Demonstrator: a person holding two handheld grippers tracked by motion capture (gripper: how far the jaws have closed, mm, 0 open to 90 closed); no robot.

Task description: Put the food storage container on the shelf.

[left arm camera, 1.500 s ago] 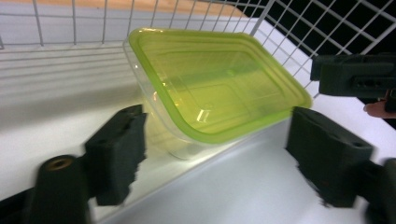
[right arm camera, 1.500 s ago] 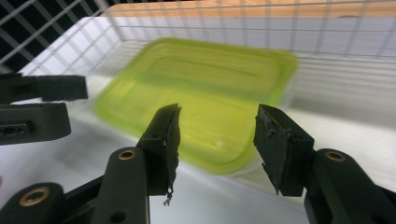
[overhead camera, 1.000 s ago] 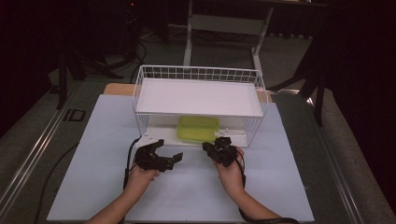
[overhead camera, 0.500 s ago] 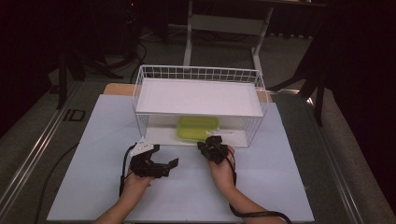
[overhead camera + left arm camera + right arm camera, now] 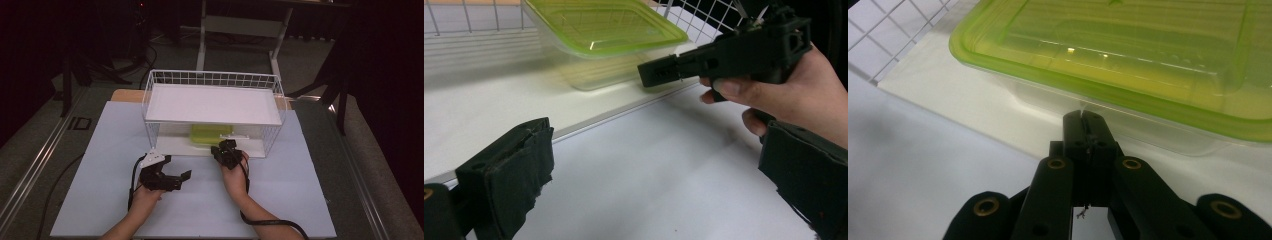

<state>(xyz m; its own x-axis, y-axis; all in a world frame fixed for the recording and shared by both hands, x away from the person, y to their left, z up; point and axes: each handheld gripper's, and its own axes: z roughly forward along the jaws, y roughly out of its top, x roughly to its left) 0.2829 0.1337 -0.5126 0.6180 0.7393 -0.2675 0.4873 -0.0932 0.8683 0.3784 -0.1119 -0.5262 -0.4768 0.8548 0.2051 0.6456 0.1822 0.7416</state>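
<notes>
A clear box with a green lid (image 5: 211, 134) sits on the bottom shelf of a white wire rack (image 5: 212, 80), in the middle of the high view. The right gripper (image 5: 226, 150) is just below it in that view. Its jaws are pressed together with nothing between them, and the tips point at the box's front edge, very near it. The left gripper (image 5: 176, 179) is at the lower left on the white mat (image 5: 300, 185). Its jaws are wide apart and hold nothing.
</notes>
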